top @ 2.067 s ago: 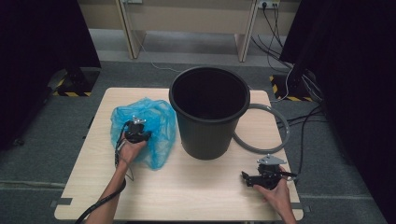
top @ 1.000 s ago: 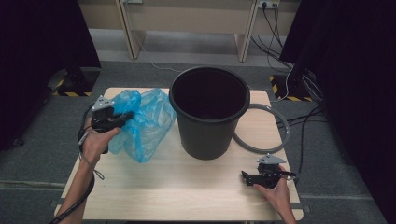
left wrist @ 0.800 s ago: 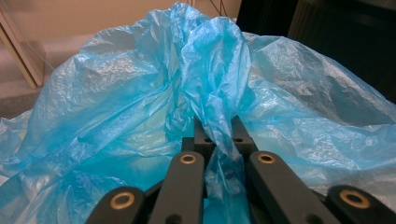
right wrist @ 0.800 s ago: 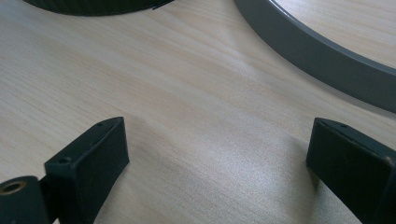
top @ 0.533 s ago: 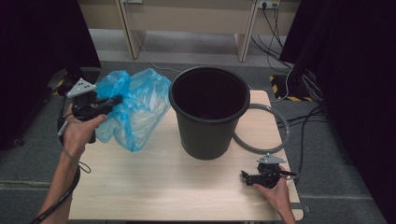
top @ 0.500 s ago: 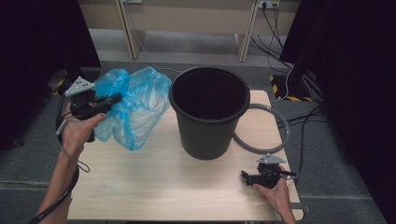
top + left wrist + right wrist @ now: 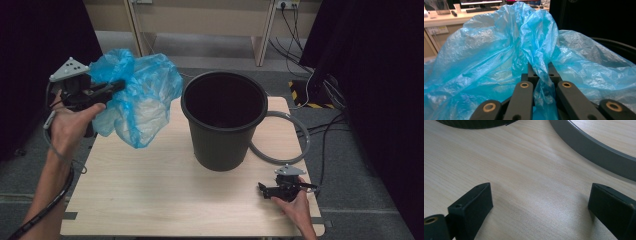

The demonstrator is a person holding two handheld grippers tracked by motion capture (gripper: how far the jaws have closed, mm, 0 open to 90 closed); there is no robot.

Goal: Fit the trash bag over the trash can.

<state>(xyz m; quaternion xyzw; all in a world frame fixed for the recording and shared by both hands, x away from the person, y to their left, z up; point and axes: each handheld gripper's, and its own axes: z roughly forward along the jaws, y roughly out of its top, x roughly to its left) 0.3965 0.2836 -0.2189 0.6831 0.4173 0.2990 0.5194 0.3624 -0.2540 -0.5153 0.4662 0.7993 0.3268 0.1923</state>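
a thin, crinkled blue plastic bag (image 7: 137, 97) hangs bunched and loose in the air, above the table's left edge, just left of the upright black bin (image 7: 223, 120).

Light wood table (image 7: 150, 200) on grey carpet floor (image 7: 365, 200). Black curtains (image 7: 380, 60) both sides. Behind: pale wood furniture legs (image 7: 260, 35), wall socket (image 7: 282, 4) w/ cables (image 7: 300, 55) trailing down, yellow/black hazard tape (image 7: 300, 95) on floor. Left gripper view: desk (image 7: 461, 17) w/ keyboard (image 7: 479, 9) at back.
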